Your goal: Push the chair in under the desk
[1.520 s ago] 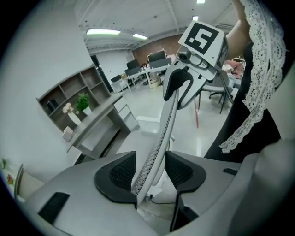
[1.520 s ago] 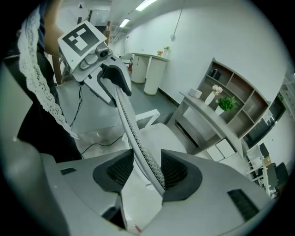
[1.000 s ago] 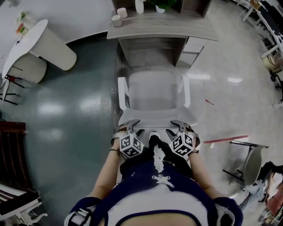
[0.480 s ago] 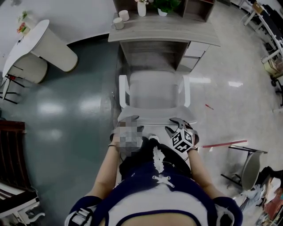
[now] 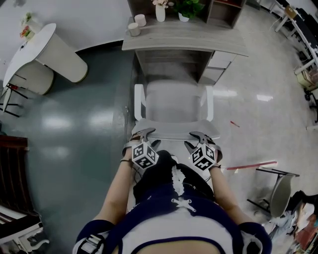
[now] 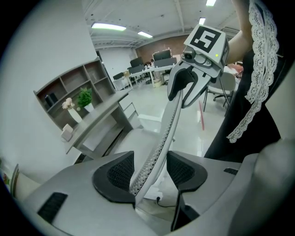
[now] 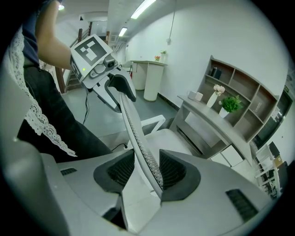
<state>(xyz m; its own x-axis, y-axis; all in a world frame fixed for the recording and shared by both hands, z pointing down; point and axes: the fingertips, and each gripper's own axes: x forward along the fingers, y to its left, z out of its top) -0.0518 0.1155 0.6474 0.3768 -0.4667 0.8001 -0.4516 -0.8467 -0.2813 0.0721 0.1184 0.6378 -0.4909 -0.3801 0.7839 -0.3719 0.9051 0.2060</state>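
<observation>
The white mesh-back office chair faces the grey desk, its seat front at the desk's opening. Both grippers straddle the top edge of the backrest. My left gripper is at the backrest's left end; its jaws have just been opening, and the backrest edge runs between the pads with a gap on one side. My right gripper is at the right end, jaws wide, with the backrest edge between them close to one pad. Each gripper view shows the other gripper further along the edge.
Cups, a vase and a plant stand on the desk and its shelves. A drawer unit sits under the desk's right side. A round white table is at far left, another chair and a red stick at right.
The chair and both grippers have moved forward towards the desk. The person has stepped along behind it. Both grippers keep their places on the backrest edge.
</observation>
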